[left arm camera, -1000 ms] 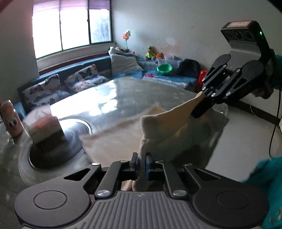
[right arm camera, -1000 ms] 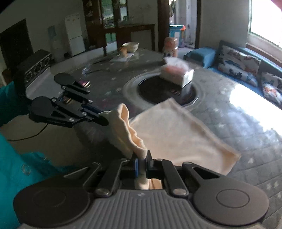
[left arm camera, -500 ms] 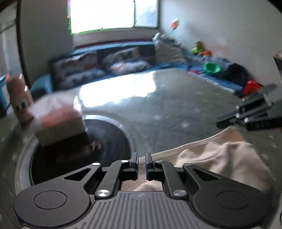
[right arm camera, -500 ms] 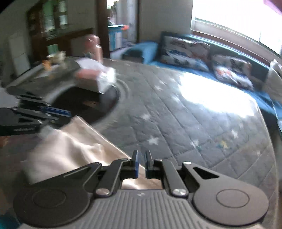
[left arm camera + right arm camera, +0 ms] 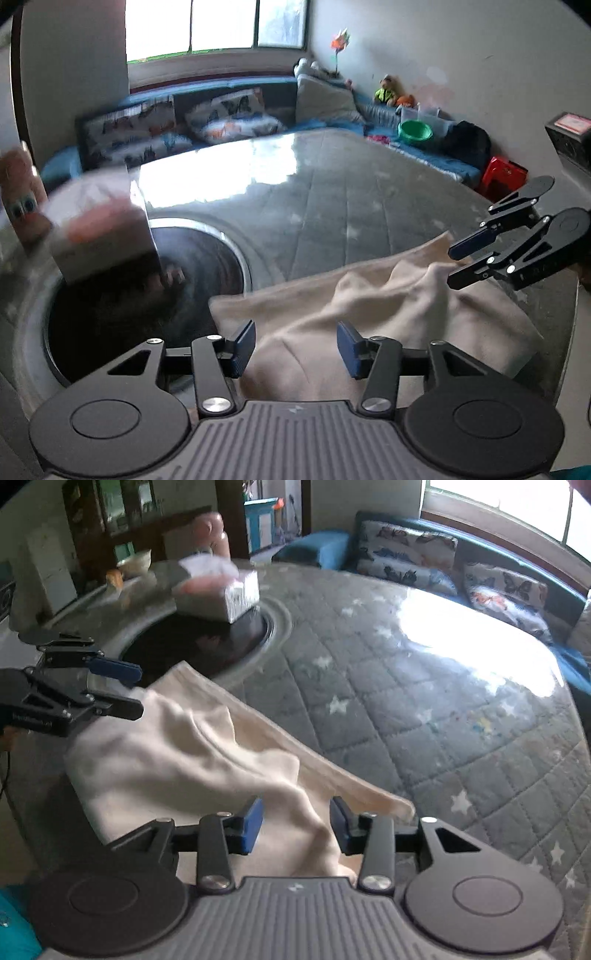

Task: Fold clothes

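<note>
A cream cloth (image 5: 388,314) lies folded over and rumpled on the grey quilted table top (image 5: 332,199); it also shows in the right wrist view (image 5: 192,753). My left gripper (image 5: 296,349) is open just above the cloth's near edge, holding nothing. My right gripper (image 5: 295,825) is open over the cloth's other end, holding nothing. Each gripper shows in the other's view, the right (image 5: 456,264) and the left (image 5: 135,692), both with jaws apart beside the cloth.
A tissue box (image 5: 218,590) stands on the dark round inset (image 5: 192,642) of the table, beside the cloth. A pink figure (image 5: 18,195) stands behind it. A sofa with patterned cushions (image 5: 229,118) runs behind the table. A green bowl (image 5: 414,130) sits far right.
Both grippers carried the cloth's lifted edge forward over the rest, lowered it and opened, letting go. The cloth now lies doubled on the table.
</note>
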Demonstrator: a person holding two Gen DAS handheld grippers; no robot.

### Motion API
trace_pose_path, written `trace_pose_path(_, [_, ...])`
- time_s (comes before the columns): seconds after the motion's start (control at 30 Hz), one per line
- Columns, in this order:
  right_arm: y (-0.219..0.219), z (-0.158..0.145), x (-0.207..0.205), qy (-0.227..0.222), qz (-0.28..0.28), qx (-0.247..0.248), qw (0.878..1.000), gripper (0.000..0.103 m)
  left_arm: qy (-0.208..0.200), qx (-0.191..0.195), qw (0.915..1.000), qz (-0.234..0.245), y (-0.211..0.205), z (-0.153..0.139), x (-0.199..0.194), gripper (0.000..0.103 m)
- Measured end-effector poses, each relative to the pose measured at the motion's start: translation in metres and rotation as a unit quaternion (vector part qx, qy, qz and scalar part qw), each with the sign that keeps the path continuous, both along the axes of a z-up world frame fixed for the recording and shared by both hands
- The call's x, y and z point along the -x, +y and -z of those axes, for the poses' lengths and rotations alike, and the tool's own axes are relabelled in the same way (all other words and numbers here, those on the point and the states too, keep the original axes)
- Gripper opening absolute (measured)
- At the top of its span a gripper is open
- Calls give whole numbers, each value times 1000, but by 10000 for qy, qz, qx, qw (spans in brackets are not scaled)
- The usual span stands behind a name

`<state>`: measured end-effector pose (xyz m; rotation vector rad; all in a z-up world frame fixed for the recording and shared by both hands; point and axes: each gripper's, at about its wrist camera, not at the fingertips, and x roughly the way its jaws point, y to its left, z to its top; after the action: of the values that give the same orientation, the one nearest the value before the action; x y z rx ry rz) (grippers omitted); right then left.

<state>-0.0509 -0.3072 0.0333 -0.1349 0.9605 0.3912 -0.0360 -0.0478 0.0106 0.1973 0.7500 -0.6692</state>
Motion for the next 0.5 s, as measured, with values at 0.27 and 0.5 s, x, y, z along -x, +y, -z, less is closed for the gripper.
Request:
trace_pose_path(0.27, [6,5,-1,50,-13,87,9999,8,-118,-43,9999,40,1,6,2,9])
trace_pose_path(0.5, [13,-48,13,-1081,51,302,9937,5,-848,309,9957,-183,6,-35,8,8])
